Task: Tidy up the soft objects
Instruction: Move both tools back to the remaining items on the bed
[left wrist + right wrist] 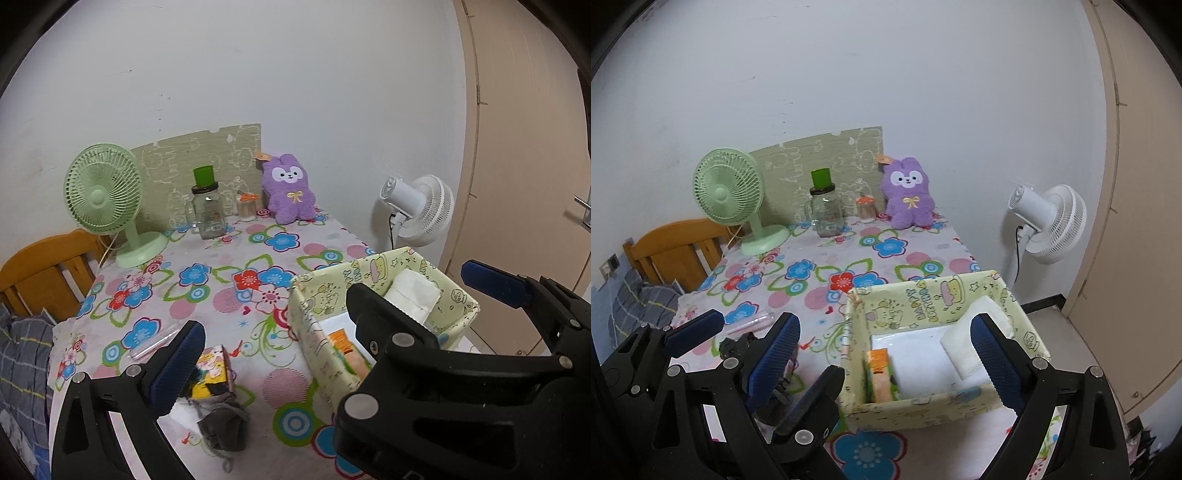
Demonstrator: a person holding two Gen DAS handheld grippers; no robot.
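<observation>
Left wrist view: left gripper (332, 299) spread wide, holding nothing, one finger (177, 365) over the near left of the table (221, 258), the other past the box (388, 306) at right. Box holds a white cloth (413, 291) & an orange pack (341, 345). Grey sock (223, 424) lies near left, touching a yellow packet (212, 373). Purple plush (288, 190) sits far, by the wall. Right wrist view: right gripper (886, 369) also spread, empty, above the box (923, 410); left gripper (753, 332) w/ jaws apart at near left. Green fan (729, 195) & jar (825, 214) stand far.
</observation>
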